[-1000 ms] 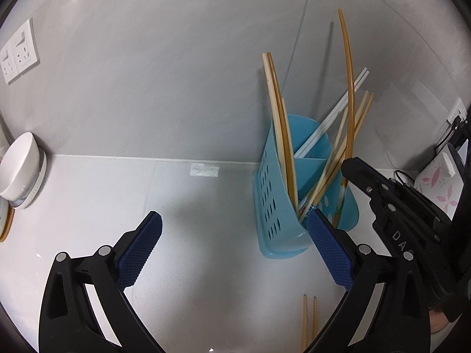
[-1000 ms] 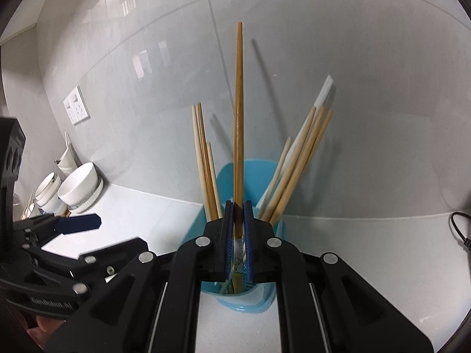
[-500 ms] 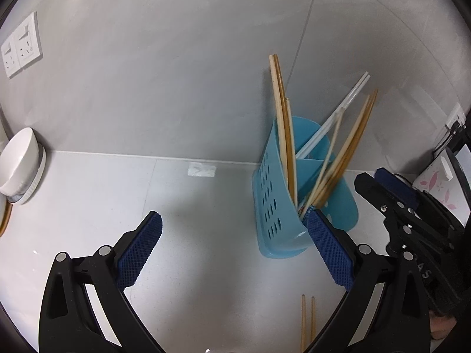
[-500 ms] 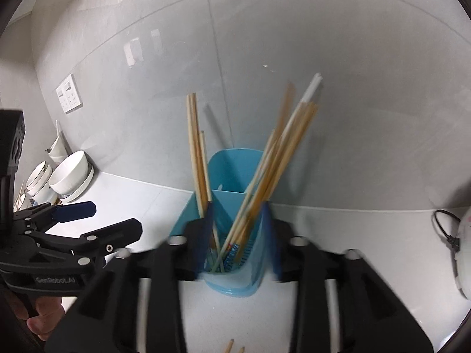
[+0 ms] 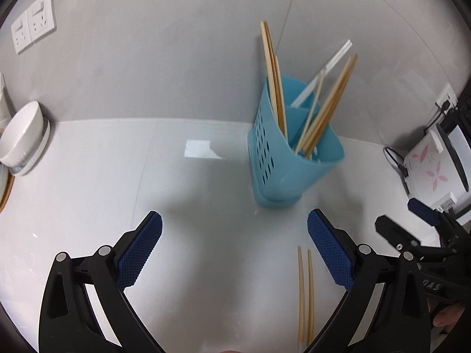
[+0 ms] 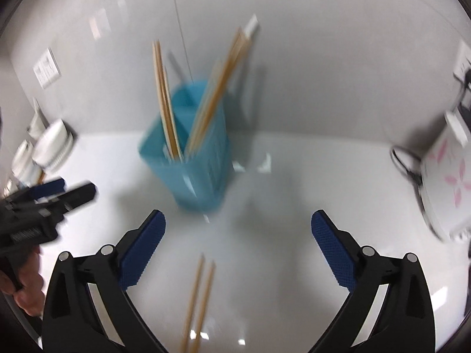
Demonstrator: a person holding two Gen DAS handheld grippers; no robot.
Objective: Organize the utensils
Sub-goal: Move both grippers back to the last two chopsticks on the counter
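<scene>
On the white countertop [image 5: 88,191], close to the grey wall, stands a blue perforated utensil holder [image 5: 282,158] with inner compartments; several wooden chopsticks [image 5: 326,103] and a white pair [image 5: 326,67] lean in it at different angles, two pale ones [image 5: 272,73] standing nearly upright along its left wall. Nearer the cameras, well apart from the holder, a loose pair of wooden chopsticks [image 5: 304,291] lies side by side on the counter. The left gripper [image 5: 234,250] hangs above the counter with its jaws spread wide and nothing between the blue pads; the loose pair lies just beside its right finger in the left wrist view. The right gripper [image 6: 238,247] has its jaws opening, now wide apart, and nothing is held; in its blurred view the loose pair points up between its fingers without touching them. Each gripper shows at the edge of the other's view. White bowls [image 5: 22,138] are stacked at the far left, a double wall socket [image 5: 32,25] sits above them, and a white appliance with pink flowers [image 5: 432,170] stands at the right.
</scene>
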